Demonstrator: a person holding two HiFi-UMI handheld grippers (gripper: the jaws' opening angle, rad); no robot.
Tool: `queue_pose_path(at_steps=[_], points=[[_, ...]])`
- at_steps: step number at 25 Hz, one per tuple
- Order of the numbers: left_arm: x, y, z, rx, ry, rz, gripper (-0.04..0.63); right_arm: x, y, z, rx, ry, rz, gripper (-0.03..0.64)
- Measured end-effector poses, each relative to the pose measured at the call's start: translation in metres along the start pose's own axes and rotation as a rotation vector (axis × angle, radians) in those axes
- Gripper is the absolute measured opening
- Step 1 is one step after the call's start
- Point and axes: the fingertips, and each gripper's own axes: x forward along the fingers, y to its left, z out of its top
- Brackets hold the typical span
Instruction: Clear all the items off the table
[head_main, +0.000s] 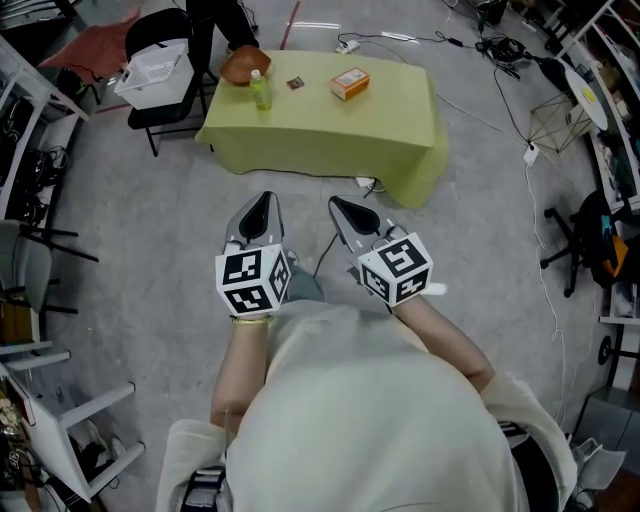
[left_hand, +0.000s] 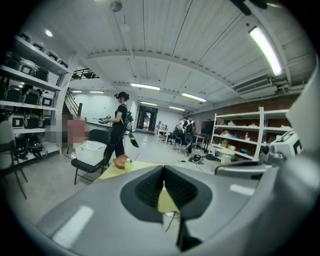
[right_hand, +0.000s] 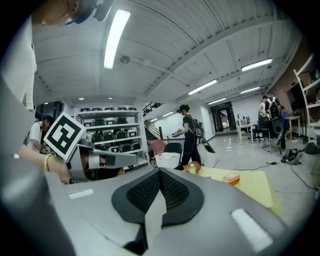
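Cream-shirted person (head_main: 370, 420) at the near edge, left tongs (head_main: 262, 203) and right tongs (head_main: 342, 207) both clenched on nothing, well short of the desk.
Side by side over the grey concrete floor (head_main: 150, 230), the two tongs point toward a low desk draped in yellow-green cloth (head_main: 320, 125). All the things lie on its far half: a round brown bowl (head_main: 244, 65) at the far left corner, a green plastic bottle (head_main: 260, 92) just beside it, a small dark packet (head_main: 295, 84), and an orange box (head_main: 349, 83) nearer the middle. By the desk's left end, a white plastic basket (head_main: 155, 72) sits on a black chair (head_main: 160, 28).
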Motion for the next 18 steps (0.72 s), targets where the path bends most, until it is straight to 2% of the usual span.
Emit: queue_pose_path(at_steps=[9,18], points=[[0.061,0.068,0.045,0.0,0.012,-0.047,0.011,0.086,-0.015,0.028,0.018,0.025,-0.045,-0.005],[0.116,0.132,0.06,-0.013,0.04,-0.076,0.011,0.175,-0.024,0.047,0.036,0.027,-0.06,-0.005]])
